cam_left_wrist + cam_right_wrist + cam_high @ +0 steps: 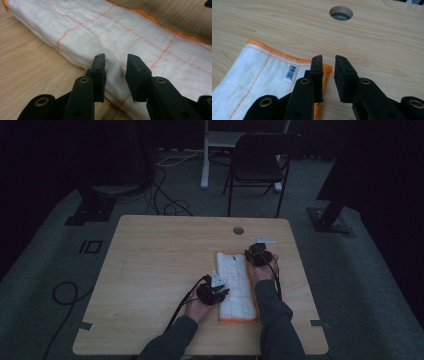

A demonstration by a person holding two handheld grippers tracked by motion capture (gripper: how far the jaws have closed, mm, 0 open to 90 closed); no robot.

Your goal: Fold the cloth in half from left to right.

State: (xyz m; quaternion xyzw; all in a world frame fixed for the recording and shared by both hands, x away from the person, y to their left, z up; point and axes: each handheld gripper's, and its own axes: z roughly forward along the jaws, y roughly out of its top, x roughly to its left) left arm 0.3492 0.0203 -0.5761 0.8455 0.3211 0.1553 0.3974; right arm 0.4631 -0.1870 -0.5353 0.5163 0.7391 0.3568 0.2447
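Observation:
A white cloth (235, 287) with orange grid lines and an orange hem lies folded into a long strip on the wooden table (160, 255), right of centre. My left gripper (220, 292) sits at the strip's left folded edge. In the left gripper view the jaws of the left gripper (115, 65) stand apart with a low ridge of cloth (105, 30) between them, not squeezed. My right gripper (257, 252) is at the strip's far right corner. In the right gripper view the right gripper (328, 66) is open over bare wood, its left jaw over the cloth's (257, 72) orange corner beside a small blue-lettered label (291, 72).
A round cable hole (238, 230) (341, 13) is set in the table beyond the cloth. A black chair (260, 160) stands behind the table, with cables on the floor at the left. The room is dim.

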